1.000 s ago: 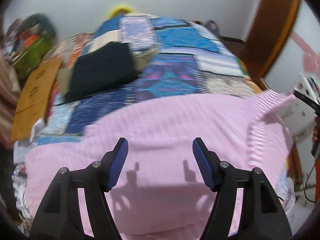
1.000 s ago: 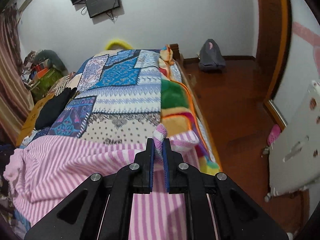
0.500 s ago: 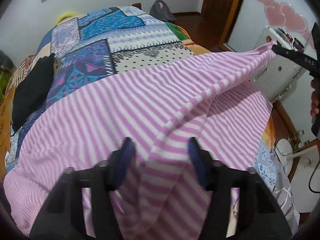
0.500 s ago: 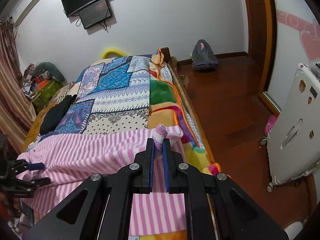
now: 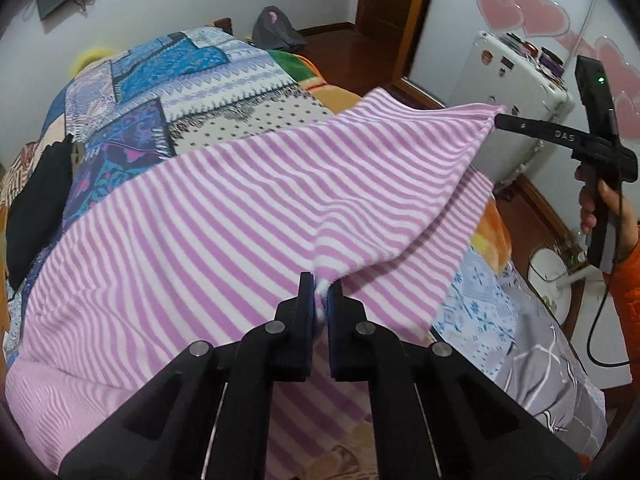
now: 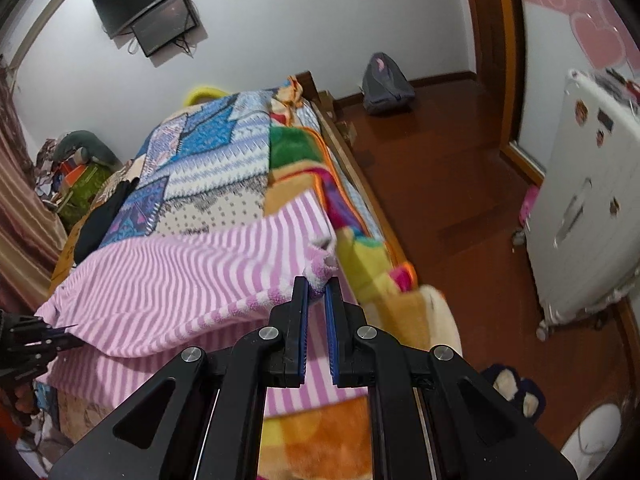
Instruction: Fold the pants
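The pink-and-white striped pants (image 5: 248,208) lie across the near end of the bed, with one edge lifted off it. My left gripper (image 5: 320,300) is shut on a bunched edge of the pants. My right gripper (image 6: 318,292) is shut on another corner of the pants (image 6: 192,276) and holds it up; it shows at the right of the left wrist view (image 5: 500,120), where the cloth stretches taut towards it. The left gripper shows at the left edge of the right wrist view (image 6: 68,332).
The bed carries a patchwork cover (image 5: 192,80) and a dark folded garment (image 5: 36,200) at its left. A white fridge (image 6: 592,200) stands on the wooden floor (image 6: 440,184) to the right. A grey backpack (image 6: 386,84) leans on the far wall. Slippers (image 6: 516,392) lie near the bed foot.
My left gripper, open over the pants a second ago, has closed on an edge of them. Both grippers have lifted the cloth, which now hangs taut between them.
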Demonstrator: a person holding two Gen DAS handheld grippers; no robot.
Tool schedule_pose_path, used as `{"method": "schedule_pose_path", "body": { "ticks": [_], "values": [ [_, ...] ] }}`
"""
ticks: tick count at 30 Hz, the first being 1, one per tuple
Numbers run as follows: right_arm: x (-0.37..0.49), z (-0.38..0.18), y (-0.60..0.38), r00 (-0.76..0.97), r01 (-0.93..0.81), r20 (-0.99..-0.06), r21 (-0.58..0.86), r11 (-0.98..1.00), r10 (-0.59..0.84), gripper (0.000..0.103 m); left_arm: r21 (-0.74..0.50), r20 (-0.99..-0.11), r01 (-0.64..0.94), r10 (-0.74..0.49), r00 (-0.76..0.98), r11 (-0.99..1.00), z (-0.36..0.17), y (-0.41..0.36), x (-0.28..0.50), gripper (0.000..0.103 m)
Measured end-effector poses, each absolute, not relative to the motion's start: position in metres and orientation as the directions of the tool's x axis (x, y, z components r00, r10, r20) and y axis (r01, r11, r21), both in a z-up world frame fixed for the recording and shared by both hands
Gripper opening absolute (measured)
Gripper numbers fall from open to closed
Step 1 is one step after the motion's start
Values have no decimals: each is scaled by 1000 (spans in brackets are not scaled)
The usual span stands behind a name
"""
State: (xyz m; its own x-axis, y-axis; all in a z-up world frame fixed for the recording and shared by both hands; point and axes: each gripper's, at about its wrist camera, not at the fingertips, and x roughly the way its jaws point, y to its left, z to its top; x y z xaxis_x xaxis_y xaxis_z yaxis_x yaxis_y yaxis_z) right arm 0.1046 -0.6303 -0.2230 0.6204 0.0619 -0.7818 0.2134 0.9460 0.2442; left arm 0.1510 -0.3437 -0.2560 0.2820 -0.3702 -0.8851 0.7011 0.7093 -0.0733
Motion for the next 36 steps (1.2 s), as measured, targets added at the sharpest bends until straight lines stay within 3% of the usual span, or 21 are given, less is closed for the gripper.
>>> {"method": "schedule_pose_path", "body": {
  "ticks": [13,16,18,25,28,36],
  "values": [
    [86,-253,-638,549,286,-835,232,930,40,5,-78,-888,706,-372,272,704,-267,-351,130,5],
    [88,-264,-634,522,296,-852,230,927,45,15,-84,-886,702,-375,271,707,-268,-349,132,5],
    [89,-274,-632,505,312,-862,224,923,39,32,-79,-886,699,-372,277,711,-268,-348,133,5],
    [97,-287,-630,529,323,-846,266,908,60,32,-66,-881,691,-367,297,719,-268,-346,139,5],
    [101,-287,-628,548,313,-835,263,913,52,11,-57,-877,693,-368,310,719,-268,-347,139,2],
    [92,-265,-628,615,287,-787,279,917,47,4,-69,-866,718,-399,302,693,-254,-349,134,1]
  ]
}}
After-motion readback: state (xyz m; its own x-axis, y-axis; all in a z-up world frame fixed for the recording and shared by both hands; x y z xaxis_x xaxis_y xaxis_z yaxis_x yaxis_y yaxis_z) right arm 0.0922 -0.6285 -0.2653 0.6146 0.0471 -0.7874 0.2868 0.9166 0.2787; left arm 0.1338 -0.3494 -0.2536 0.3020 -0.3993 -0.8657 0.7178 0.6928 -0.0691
